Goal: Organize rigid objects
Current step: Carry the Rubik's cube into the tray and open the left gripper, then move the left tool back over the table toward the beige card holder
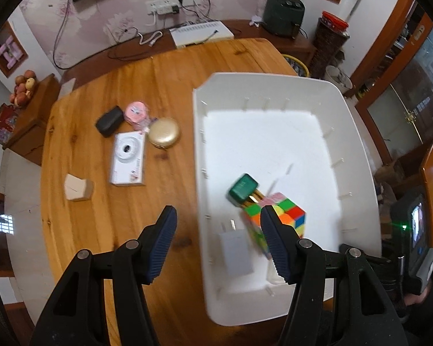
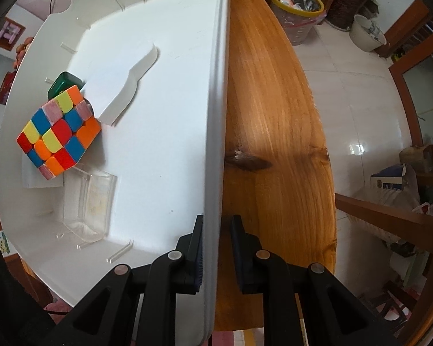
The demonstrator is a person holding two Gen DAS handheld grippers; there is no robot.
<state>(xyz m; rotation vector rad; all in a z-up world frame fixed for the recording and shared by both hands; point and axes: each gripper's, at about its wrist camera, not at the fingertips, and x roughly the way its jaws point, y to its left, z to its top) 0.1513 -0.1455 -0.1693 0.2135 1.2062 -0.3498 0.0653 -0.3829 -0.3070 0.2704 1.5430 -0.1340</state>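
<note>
My left gripper hangs open and empty over the left wall of the white bin. Inside the bin lie a coloured puzzle cube, a green box and a white plug adapter. The right wrist view shows the same cube and green box, plus a clear plastic case and a white curved piece. My right gripper is shut on the bin wall, one finger inside and one outside.
On the wooden table left of the bin lie a black case, a pink roll, a gold round compact, a white boxed camera and a small beige block. A bin with a yellow rim stands on the floor beyond the table edge.
</note>
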